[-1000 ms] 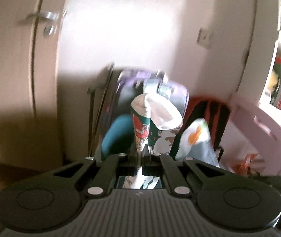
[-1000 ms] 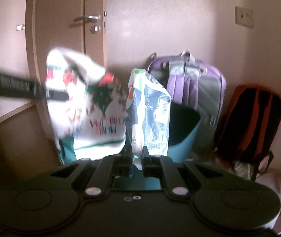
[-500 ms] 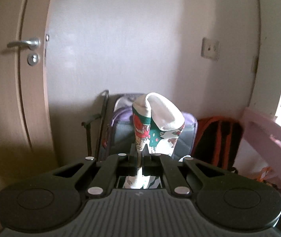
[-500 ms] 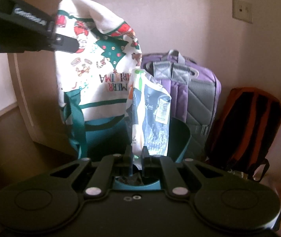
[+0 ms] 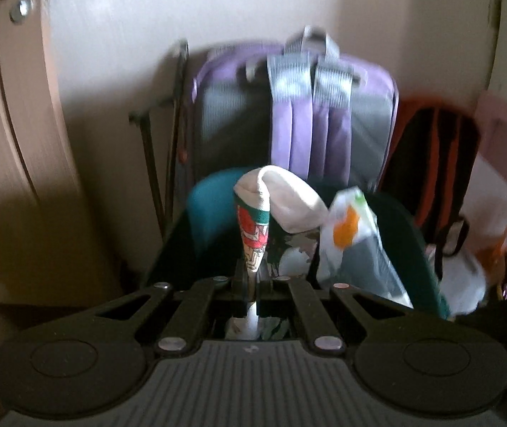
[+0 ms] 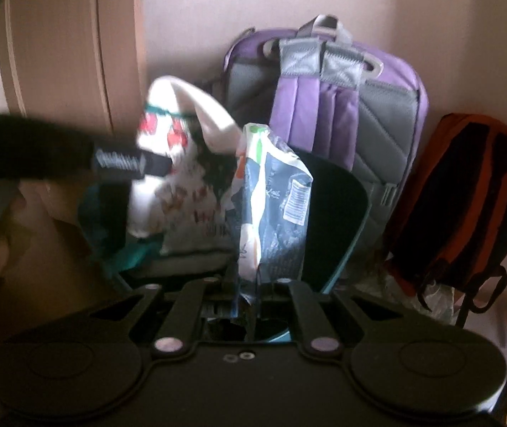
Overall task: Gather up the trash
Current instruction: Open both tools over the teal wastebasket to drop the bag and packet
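- The left hand-held gripper (image 5: pixel 252 282) has its jaws pinched tight on the lower edge of a Christmas-print bag (image 5: pixel 253 235), white with red and green pictures. The bag stands up from the jaws and its top folds over to the right.
- The right hand-held gripper (image 6: pixel 245 283) is clamped on the bottom edge of a blue-and-white plastic wrapper (image 6: pixel 271 213) with a printed label. The wrapper rises upright from the jaws.
- Both pieces of trash hang over the open mouth of a teal bin (image 6: pixel 346 213), just past the grippers. The wrapper is just right of the Christmas-print bag, and the two overlap in the right wrist view.
- The bin's far rim sits close against a purple backpack (image 5: pixel 310 114) that leans on the wall.
- Right of the bin, an orange-and-black backpack (image 6: pixel 460 199) stands nearby, with loose plastic bags at its foot.
- Left of the bin, thin dark rods (image 5: pixel 175 124) lean on the wall, and a wooden door (image 5: pixel 0 124) stands farther left.
- The bin mouth is dark on its right side.
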Tool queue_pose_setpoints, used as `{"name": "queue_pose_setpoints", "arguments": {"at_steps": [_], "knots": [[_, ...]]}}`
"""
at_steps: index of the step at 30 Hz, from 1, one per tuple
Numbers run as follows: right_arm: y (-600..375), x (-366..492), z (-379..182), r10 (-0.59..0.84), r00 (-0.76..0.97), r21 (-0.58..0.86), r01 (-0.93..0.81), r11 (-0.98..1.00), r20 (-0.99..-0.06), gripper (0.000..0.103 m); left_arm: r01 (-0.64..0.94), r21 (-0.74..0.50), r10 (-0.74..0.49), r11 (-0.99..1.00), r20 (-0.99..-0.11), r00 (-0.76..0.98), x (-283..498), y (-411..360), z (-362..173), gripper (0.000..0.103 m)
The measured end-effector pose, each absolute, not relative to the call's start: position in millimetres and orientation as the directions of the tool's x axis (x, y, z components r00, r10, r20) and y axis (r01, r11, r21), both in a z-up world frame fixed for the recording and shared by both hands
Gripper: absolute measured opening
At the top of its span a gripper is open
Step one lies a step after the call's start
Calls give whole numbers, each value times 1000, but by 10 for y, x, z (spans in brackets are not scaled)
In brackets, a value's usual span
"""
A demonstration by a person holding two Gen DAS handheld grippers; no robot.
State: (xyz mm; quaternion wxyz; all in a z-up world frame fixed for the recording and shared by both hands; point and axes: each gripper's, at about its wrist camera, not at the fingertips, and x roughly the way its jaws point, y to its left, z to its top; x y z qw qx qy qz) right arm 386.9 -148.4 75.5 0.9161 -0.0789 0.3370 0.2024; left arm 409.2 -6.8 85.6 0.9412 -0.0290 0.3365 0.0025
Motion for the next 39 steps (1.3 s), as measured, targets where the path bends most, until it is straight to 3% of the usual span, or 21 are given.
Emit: {"name": "queue_pose_setpoints", "arguments": {"at_steps": [5, 11, 15, 20, 39], "knots": [[-1468, 3948, 676, 323, 672, 6, -428, 904, -666, 16, 21, -56, -55, 998, -727, 685, 4206, -99, 634, 4], [-1478, 3911, 681, 316, 672, 0, -426, 905, -669, 20, 33, -49, -59, 998, -767, 640, 4207, -156, 528, 8], [-1497, 3867, 707, 315, 675, -8, -429, 903, -667, 32, 29, -58, -63, 998, -765, 640, 4154, -138, 576, 26], [-1534, 3736, 785, 313, 685, -19, -430, 903, -658, 34, 30, -70, -72, 997, -741, 668, 4034, -167, 781, 56], [-1745, 2694, 1216, 358, 723, -13, -452, 892, -590, 39, 71, -86, -111, 994, -688, 717, 2889, -139, 1255, 61]]}}
